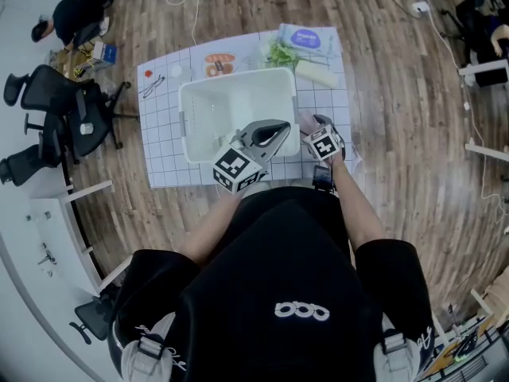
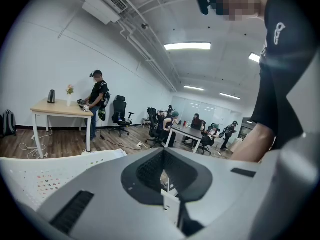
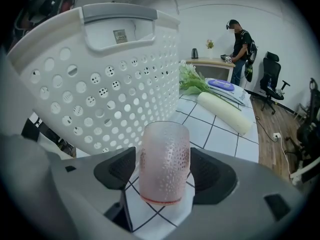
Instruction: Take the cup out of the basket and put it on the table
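A frosted pink cup [image 3: 164,161] with a red ring at its base stands upright between my right gripper's [image 3: 164,170] jaws, low over the gridded table mat [image 3: 220,134]. The pads press on both of its sides. In the head view this cup [image 1: 307,122] and right gripper [image 1: 311,128] are just right of the white perforated basket [image 1: 199,102], outside its wall [image 3: 100,74]. My left gripper [image 1: 280,127] hovers over the basket's near right corner. Its jaws [image 2: 162,156] are shut on nothing and point out into the room.
On the mat behind the basket lie a cream roll [image 1: 316,74], leafy greens [image 1: 280,54], a blue wipes pack [image 1: 306,38] and an orange packet [image 1: 219,64]. Black office chairs [image 1: 71,122] stand left of the table. The table's right edge [image 1: 348,134] is close to the cup.
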Available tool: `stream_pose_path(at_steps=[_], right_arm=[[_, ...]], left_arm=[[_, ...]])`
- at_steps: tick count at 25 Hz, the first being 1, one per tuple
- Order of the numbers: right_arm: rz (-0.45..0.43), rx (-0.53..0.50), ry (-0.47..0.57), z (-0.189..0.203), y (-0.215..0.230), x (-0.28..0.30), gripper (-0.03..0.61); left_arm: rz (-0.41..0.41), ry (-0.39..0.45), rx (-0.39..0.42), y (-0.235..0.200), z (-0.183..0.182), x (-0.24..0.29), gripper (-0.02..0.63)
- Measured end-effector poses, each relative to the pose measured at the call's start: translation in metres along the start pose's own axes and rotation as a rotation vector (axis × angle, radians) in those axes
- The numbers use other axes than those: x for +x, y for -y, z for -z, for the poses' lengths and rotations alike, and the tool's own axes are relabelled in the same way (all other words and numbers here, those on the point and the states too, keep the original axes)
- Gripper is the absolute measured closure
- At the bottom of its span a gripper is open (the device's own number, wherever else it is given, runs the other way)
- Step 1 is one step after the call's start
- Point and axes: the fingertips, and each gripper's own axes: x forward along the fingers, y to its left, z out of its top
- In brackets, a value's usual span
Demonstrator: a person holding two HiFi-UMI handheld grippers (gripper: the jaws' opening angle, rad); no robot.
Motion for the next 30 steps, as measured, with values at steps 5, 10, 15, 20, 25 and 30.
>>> stream_pose_path(at_steps=[5, 10, 15, 20, 25, 30], right_arm=[[0.004, 0.004, 0.005, -0.002, 0.001, -0.004, 0.259], [0.011, 0.010, 0.001, 0.000, 0.003, -0.005, 0.259], [0.018, 0.017, 0.004, 0.001, 0.007, -0.007, 0.259], [0.018, 0.015, 0.007, 0.000, 0.006, -0.012, 0.259], [0.039, -0.004, 0.091, -0.018, 0.002, -0.046, 0.259], [0.057, -0.020, 0.229, -0.052, -0.009, -0.103, 0.261]], left_arm=[[0.000, 0.002, 0.000, -0.001, -0.001, -0.002, 0.606], [-0.001, 0.003, 0.003, -0.001, 0.000, -0.004, 0.606], [-0.003, 0.006, 0.005, -0.001, 0.000, -0.006, 0.606], [-0.004, 0.007, 0.006, 0.000, 0.000, -0.007, 0.606], [-0.007, 0.019, 0.007, -0.001, -0.003, -0.011, 0.605], [-0.012, 0.035, 0.012, -0.005, -0.007, -0.018, 0.606]])
